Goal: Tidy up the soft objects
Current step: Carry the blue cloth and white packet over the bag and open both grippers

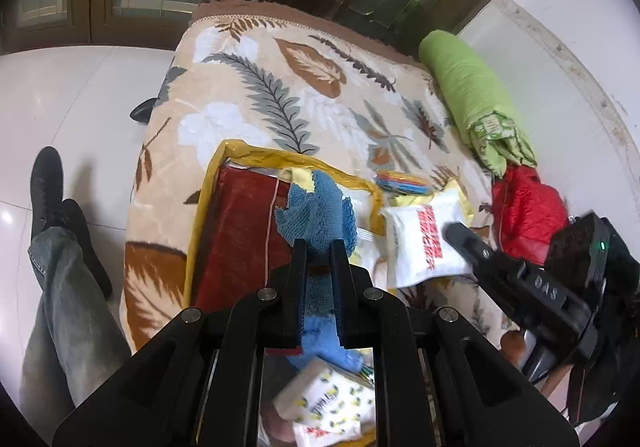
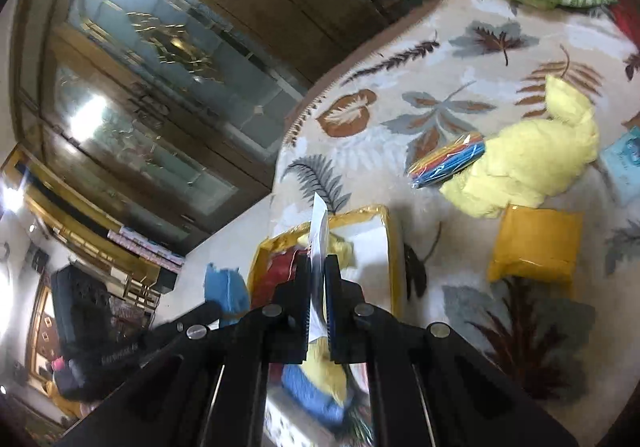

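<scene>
My left gripper (image 1: 319,247) is shut on a blue towel (image 1: 316,213) and holds it above a yellow-rimmed storage box (image 1: 200,215) that has a red folded cloth (image 1: 236,235) inside. The towel also shows at the left of the right wrist view (image 2: 224,289). My right gripper (image 2: 318,261) is shut on a white packet with red print (image 1: 424,239), seen edge-on in its own view (image 2: 319,231), beside the box (image 2: 394,247). The right gripper also shows in the left wrist view (image 1: 460,235).
The bed has a leaf-pattern blanket (image 1: 280,87). On it lie a green rolled quilt (image 1: 472,95), a red garment (image 1: 528,211), a yellow cloth (image 2: 532,163), a pack of coloured sticks (image 2: 448,159) and a yellow packet (image 2: 536,251). A person's leg (image 1: 60,255) stands left on the white floor.
</scene>
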{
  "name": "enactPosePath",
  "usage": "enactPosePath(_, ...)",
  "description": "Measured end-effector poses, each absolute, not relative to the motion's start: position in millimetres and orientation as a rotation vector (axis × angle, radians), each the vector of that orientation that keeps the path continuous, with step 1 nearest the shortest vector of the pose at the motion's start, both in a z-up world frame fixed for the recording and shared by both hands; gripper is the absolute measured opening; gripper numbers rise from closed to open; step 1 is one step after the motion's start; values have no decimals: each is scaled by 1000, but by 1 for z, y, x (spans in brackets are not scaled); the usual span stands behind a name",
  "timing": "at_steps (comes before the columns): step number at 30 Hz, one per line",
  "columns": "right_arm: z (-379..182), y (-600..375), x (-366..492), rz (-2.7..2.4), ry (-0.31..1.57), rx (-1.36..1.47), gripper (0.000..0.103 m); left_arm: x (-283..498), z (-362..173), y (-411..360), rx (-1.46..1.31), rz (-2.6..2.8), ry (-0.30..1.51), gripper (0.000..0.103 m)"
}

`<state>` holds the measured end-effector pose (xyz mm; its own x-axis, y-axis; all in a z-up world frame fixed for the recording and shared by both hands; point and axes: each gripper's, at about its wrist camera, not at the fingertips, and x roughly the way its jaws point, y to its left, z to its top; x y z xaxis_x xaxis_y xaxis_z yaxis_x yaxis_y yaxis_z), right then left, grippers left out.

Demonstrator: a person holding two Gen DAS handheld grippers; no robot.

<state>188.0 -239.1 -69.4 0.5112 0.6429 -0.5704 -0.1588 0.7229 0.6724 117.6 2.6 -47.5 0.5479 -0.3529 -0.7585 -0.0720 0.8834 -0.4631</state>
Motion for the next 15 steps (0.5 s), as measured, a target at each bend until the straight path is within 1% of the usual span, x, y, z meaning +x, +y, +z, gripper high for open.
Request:
enactPosePath(5, -86, -226, 216, 481, 972, 629, 4, 141, -60, 4, -456, -156, 1025, 11)
enactPosePath(11, -105, -209, 236, 432, 1019, 582, 5, 162, -77, 0, -447, -140, 1068, 11)
enactPosePath(13, -108, -206, 239, 424, 1030, 552, 8, 165, -82, -4, -432, -142, 1073, 11)
enactPosePath(15, -112, -203, 242, 415, 1043, 531, 9, 165, -84, -3, -441, -151, 1060, 11)
